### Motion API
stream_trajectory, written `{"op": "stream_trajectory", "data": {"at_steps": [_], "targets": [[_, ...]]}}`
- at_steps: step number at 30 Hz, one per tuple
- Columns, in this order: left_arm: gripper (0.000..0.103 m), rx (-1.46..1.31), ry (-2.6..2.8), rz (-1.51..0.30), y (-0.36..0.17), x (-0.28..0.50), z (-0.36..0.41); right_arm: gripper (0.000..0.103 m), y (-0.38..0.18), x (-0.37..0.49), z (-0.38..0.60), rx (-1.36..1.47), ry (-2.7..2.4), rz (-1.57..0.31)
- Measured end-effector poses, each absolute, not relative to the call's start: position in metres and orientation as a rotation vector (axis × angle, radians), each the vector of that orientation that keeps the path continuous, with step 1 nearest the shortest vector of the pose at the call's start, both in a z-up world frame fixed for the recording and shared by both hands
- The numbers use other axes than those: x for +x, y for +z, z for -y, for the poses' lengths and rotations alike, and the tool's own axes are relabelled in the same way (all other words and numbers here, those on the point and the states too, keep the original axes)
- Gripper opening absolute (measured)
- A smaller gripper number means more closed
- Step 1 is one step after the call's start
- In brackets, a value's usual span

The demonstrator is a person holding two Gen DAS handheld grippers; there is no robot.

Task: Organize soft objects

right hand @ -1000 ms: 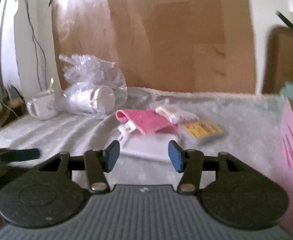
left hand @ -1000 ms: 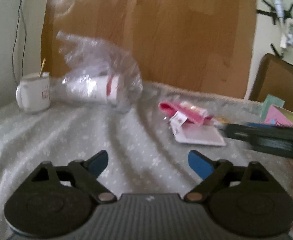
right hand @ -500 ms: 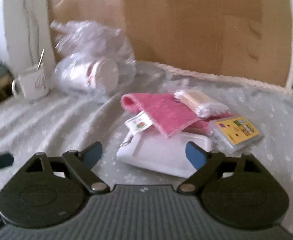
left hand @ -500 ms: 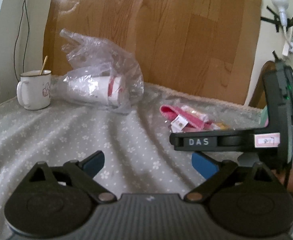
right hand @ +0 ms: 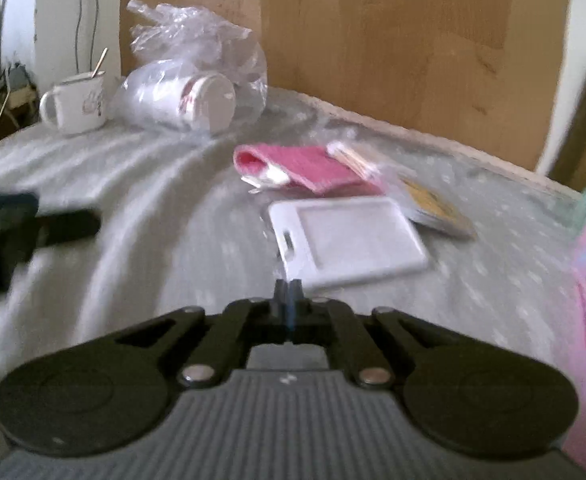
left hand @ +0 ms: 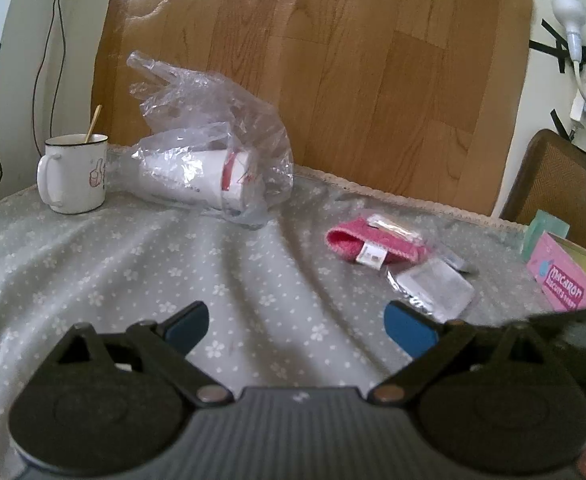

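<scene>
A pink cloth with a white tag lies folded on the flowered grey tablecloth. A small clear packet rests on it. In front lie a flat white plastic holder and a yellow card pack. My right gripper is shut, its tips at the holder's near corner. Blur hides whether they pinch that corner. My left gripper stands open over bare cloth, left of the pile.
A clear plastic bag holding paper cups lies at the back left, next to a white mug with a stick in it. A pink box sits at the right. Behind are a wood panel and a chair.
The right gripper's jaws went from wide open to shut. It dropped toward the white holder and left the middle of the left wrist view. The left gripper stayed put.
</scene>
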State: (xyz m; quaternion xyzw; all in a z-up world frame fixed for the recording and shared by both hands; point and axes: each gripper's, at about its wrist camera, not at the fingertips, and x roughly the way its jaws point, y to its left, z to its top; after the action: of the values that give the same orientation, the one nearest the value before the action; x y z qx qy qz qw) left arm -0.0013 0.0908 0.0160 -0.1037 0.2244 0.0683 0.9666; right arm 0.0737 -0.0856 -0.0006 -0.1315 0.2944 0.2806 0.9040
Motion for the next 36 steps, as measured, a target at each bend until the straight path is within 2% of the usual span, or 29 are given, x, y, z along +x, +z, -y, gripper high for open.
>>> {"op": "stream_trajectory", "data": {"at_steps": [3,6,7,8,10,13,16,19,20,22,23,26,28,30,31,36], "targets": [[0.099,-0.186,0.145,-0.446,0.017,-0.003,-0.087,0.003,0.001,0.056,0.108,-0.279,0.566,-0.599],[0.101,-0.18,0.145,-0.439,0.018,-0.003,-0.087,0.016,0.005,0.047,0.123,-0.236,0.584,-0.612],[0.101,-0.181,0.146,-0.44,0.018,-0.003,-0.087,0.034,0.006,0.046,0.126,-0.208,0.588,-0.62],[0.101,-0.185,0.147,-0.441,0.018,-0.003,-0.087,0.058,0.008,0.05,0.128,-0.152,0.595,-0.635],[0.101,-0.191,0.146,-0.442,0.018,-0.003,-0.088,0.08,0.011,0.061,0.134,-0.016,0.587,-0.644],[0.101,-0.201,0.145,-0.443,0.018,-0.003,-0.089,0.081,0.016,0.074,0.126,0.026,0.53,-0.605],[0.101,-0.211,0.144,-0.442,0.018,-0.002,-0.091,0.092,0.019,0.083,0.096,-0.107,0.549,-0.554],[0.101,-0.23,0.146,-0.444,0.018,-0.001,-0.094,0.092,0.012,0.093,0.061,-0.306,0.558,-0.534],[0.101,-0.236,0.146,-0.445,0.018,-0.001,-0.095,0.096,0.006,0.099,0.049,-0.371,0.556,-0.544],[0.101,-0.242,0.145,-0.445,0.018,0.0,-0.096,0.091,-0.001,0.109,0.041,-0.43,0.557,-0.537],[0.101,-0.243,0.144,-0.445,0.018,0.0,-0.096,0.064,-0.002,0.115,0.04,-0.435,0.555,-0.548],[0.101,-0.246,0.145,-0.444,0.018,0.0,-0.096,0.036,0.002,0.124,0.05,-0.363,0.567,-0.58],[0.102,-0.247,0.145,-0.445,0.018,0.0,-0.096,0.028,-0.002,0.11,0.053,-0.416,0.562,-0.541],[0.102,-0.246,0.145,-0.443,0.018,0.0,-0.096,0.026,-0.003,0.089,0.063,-0.464,0.563,-0.499],[0.102,-0.245,0.146,-0.444,0.018,0.0,-0.096,0.021,-0.002,0.079,0.069,-0.477,0.569,-0.485],[0.102,-0.236,0.145,-0.444,0.018,-0.001,-0.095,0.019,0.003,0.016,0.107,-0.509,0.623,-0.439]]}}
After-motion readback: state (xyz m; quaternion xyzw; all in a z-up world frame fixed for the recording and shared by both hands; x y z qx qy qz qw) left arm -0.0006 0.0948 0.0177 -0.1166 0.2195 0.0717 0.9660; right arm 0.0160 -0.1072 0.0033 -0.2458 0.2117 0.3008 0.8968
